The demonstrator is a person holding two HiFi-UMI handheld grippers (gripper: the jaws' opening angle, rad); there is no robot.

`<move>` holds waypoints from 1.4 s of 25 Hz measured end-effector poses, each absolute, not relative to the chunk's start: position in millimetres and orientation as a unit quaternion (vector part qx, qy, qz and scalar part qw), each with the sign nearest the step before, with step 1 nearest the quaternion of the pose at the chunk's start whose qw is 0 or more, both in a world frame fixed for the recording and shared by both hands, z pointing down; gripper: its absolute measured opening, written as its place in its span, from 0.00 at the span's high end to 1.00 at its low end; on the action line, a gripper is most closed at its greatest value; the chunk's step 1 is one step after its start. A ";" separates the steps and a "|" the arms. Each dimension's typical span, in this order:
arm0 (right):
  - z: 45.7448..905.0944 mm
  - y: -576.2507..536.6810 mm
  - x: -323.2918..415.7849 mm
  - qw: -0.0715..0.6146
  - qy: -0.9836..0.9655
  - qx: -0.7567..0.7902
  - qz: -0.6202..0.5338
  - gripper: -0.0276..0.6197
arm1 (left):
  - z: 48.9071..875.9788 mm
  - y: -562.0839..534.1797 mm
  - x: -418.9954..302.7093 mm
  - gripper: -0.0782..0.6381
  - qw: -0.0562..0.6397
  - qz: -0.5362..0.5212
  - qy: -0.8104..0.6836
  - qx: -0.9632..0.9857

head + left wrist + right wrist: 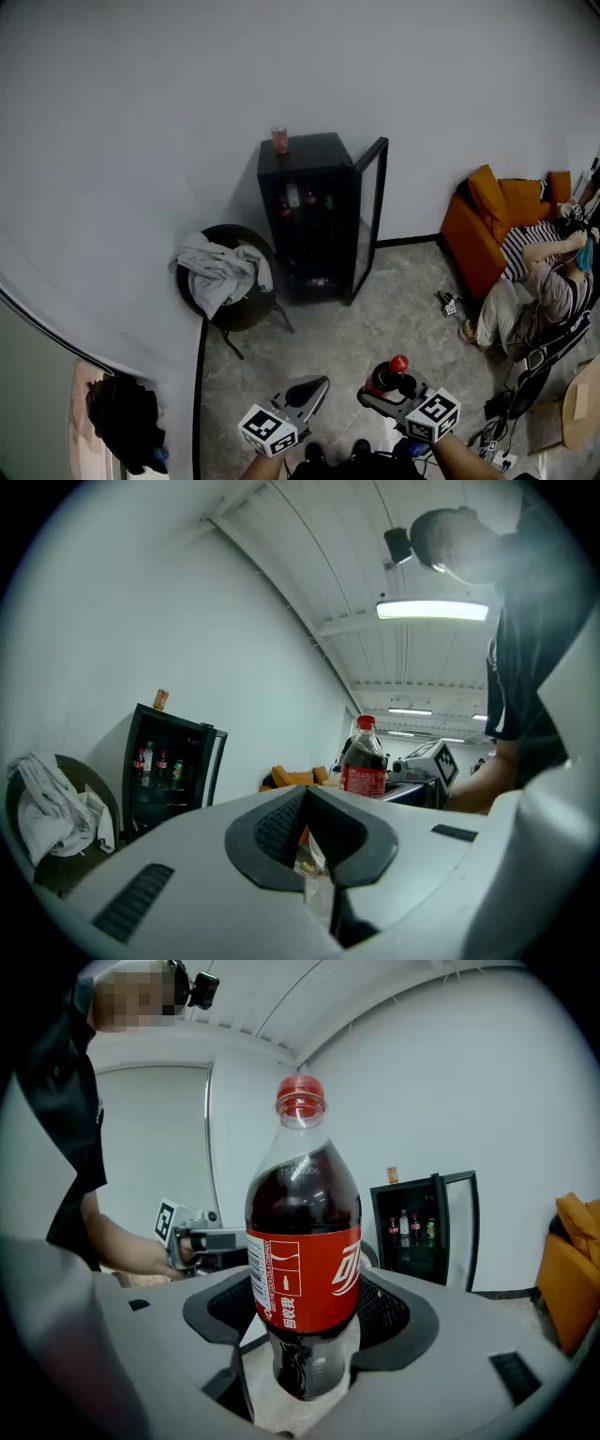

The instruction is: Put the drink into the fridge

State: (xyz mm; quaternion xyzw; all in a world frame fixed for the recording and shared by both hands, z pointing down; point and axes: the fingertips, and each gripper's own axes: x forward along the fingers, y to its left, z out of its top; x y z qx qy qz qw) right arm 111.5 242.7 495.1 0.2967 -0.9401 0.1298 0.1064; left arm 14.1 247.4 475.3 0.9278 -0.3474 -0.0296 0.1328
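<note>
Jaws of the right gripper (309,1321) stand wide, clamped round the upright cola bottle (303,1241); those of the left gripper (306,803) meet, holding nothing. Carrying looks like the step in hand. The fridge (314,225), its door (367,220) open, stands well away across the floor (394,309), so next comes the approach.

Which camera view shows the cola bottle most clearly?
The right gripper view: the cola bottle fills the middle, upright between that gripper's fingers, label readable. In the left gripper view the bottle is small and far; the head view shows mainly its red cap.
</note>
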 end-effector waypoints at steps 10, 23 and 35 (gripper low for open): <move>483.2 242.4 74.3 0.100 -0.948 0.279 0.113 0.45 | 473.9 255.8 -0.2 0.88 0.127 -0.024 -0.334 0.934; 475.9 250.6 71.8 0.094 -0.950 0.278 0.102 0.45 | 478.8 265.9 1.7 0.88 0.131 -0.015 -0.334 0.933; 475.5 246.4 100.6 0.079 -0.944 0.298 0.119 0.45 | 481.3 274.1 12.9 0.88 0.145 -0.016 -0.329 0.933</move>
